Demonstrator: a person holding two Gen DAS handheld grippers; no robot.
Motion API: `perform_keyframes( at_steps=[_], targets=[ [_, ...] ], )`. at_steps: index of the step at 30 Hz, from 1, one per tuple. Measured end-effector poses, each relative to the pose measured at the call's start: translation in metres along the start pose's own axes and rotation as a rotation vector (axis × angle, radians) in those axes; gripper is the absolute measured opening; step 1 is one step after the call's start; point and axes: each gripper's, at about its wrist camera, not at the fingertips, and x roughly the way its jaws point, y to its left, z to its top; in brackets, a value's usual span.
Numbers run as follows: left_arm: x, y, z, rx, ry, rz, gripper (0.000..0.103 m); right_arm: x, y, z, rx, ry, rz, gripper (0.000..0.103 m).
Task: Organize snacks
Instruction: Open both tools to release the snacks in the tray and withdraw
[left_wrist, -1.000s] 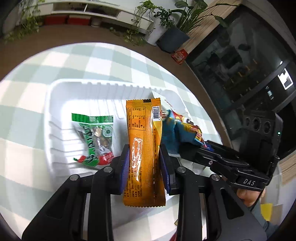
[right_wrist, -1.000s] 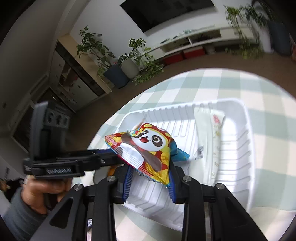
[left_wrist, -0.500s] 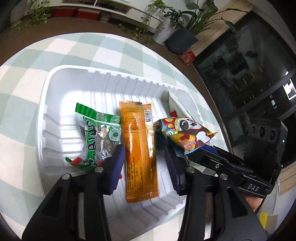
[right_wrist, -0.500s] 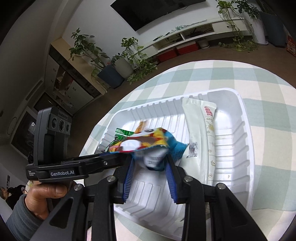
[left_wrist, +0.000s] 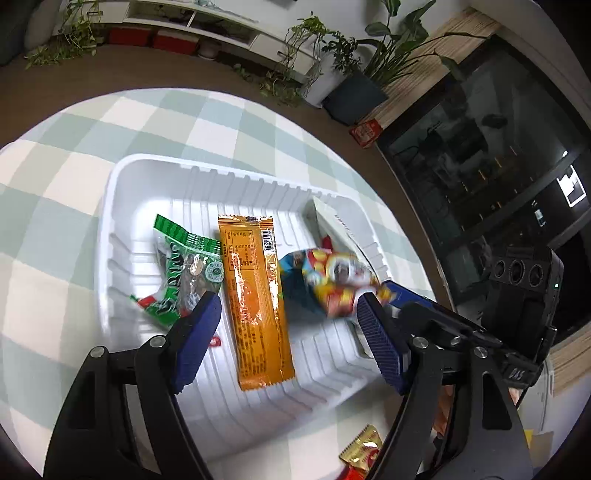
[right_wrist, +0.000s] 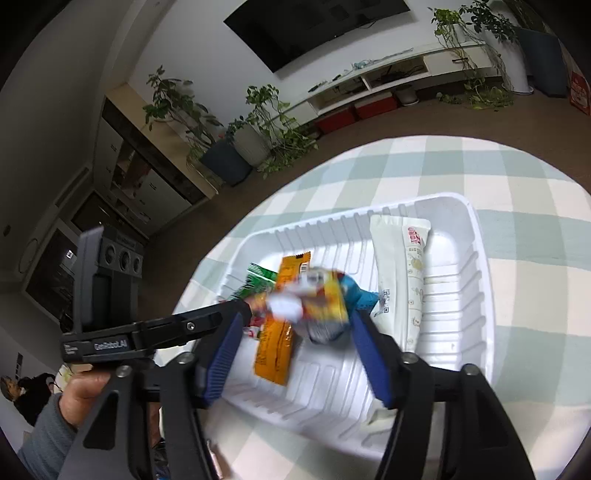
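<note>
White tray (left_wrist: 110, 221) — blurred, crumpled panda snack (left_wrist: 332, 277)

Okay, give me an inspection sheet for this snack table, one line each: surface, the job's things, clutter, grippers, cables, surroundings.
Surface: round table with a green and white checked cloth.
Job's things: white ribbed tray holding a green packet, an orange packet, a white packet and a panda snack bag, which is blurred.
Clutter: gold and red wrappers on the cloth outside the tray.
Grippers: left gripper and right gripper both have jaws that have just been opening; the orange packet lies free between the left jaws; the panda bag sits between the right jaws, pads apart from it.
Cables: nothing seen.
Surroundings: potted plants, a wall screen, a low white shelf unit.
</note>
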Motion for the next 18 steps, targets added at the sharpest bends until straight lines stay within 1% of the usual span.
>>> perform_keyframes(
  at_steps=[1, 2, 3, 4, 6, 7, 8, 9, 13, 15, 16, 18],
  targets=[
    [-0.008, -0.001, -0.001, -0.004, -0.013, -0.002, 0.076, -0.008, 0.002, -0.001, 0.000, -0.017, 0.009, 0.068],
    [-0.014, -0.001, -0.002, -0.009, -0.024, -0.002, 0.078, -0.013, 0.004, 0.000, 0.000, -0.028, 0.013, 0.071],
    [-0.022, -0.003, -0.003, -0.014, -0.036, -0.003, 0.082, -0.021, 0.005, -0.001, 0.002, -0.050, 0.018, 0.074],
    [-0.028, -0.003, -0.004, -0.017, -0.041, -0.004, 0.084, -0.031, 0.006, -0.002, 0.005, -0.074, 0.025, 0.076],
    [-0.048, -0.008, -0.009, -0.013, -0.068, -0.011, 0.085, -0.047, 0.008, -0.006, 0.009, -0.112, 0.039, 0.078],
    [-0.055, -0.010, -0.012, -0.011, -0.076, -0.012, 0.087, -0.052, 0.008, -0.007, 0.010, -0.123, 0.046, 0.079],
    [-0.066, -0.013, -0.016, -0.004, -0.089, -0.015, 0.091, -0.060, 0.009, -0.009, 0.013, -0.138, 0.056, 0.080],
    [-0.075, -0.015, -0.019, 0.001, -0.099, -0.016, 0.092, -0.069, 0.010, -0.013, 0.017, -0.159, 0.070, 0.081],
    [-0.114, -0.023, -0.041, 0.022, -0.139, -0.034, 0.093, -0.094, 0.011, -0.027, 0.026, -0.210, 0.110, 0.083],
    [-0.132, -0.027, -0.056, 0.043, -0.160, -0.034, 0.098, -0.106, 0.012, -0.037, 0.029, -0.231, 0.127, 0.085],
    [-0.143, -0.029, -0.068, 0.067, -0.173, -0.035, 0.099, -0.111, 0.012, -0.043, 0.030, -0.239, 0.139, 0.086],
    [-0.157, -0.033, -0.088, 0.104, -0.186, -0.030, 0.099, -0.124, 0.012, -0.056, 0.037, -0.259, 0.154, 0.092]
  ],
)
